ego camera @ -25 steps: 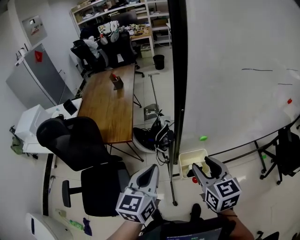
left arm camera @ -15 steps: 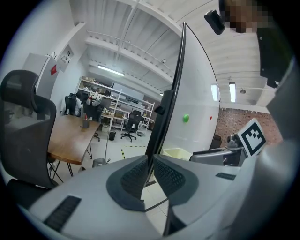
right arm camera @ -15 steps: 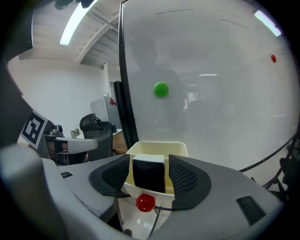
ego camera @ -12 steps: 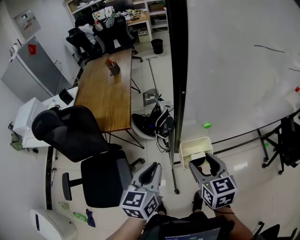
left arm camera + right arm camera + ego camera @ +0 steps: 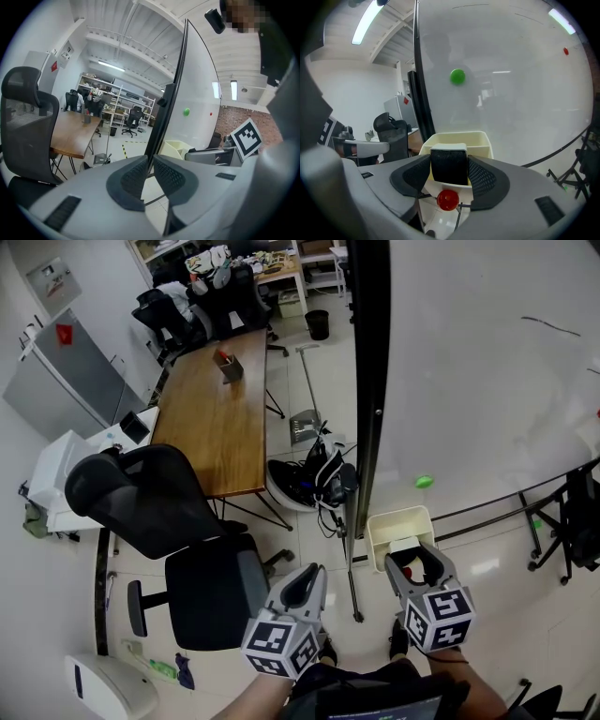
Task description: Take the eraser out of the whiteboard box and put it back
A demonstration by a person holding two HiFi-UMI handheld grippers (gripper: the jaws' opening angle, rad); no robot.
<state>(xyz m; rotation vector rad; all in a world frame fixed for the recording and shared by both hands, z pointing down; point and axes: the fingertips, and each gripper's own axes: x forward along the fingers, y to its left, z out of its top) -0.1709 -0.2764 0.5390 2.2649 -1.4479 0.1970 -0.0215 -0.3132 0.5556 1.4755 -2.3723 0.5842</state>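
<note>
Now the right gripper [image 5: 415, 562], jaws just opened wide, flanks the eraser [image 5: 449, 164] in the box [image 5: 457, 137], lower middle; the left gripper [image 5: 149, 161] is closed on nothing.

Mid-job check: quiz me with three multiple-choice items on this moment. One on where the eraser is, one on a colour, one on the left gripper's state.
1. Where is the eraser?
A. between the left gripper's jaws
B. between the right gripper's jaws, at the cream box
C. stuck to the whiteboard

2. What colour is the magnet on the whiteboard above the box?
A. green
B. blue
C. yellow

3. How is the left gripper?
A. shut on the eraser
B. wide open
C. jaws together, empty

Answers:
1. B, the right gripper view shows it between jaws that have just been opening.
2. A, the round dot there is green.
3. C, its pads nearly meet with nothing between.
</note>
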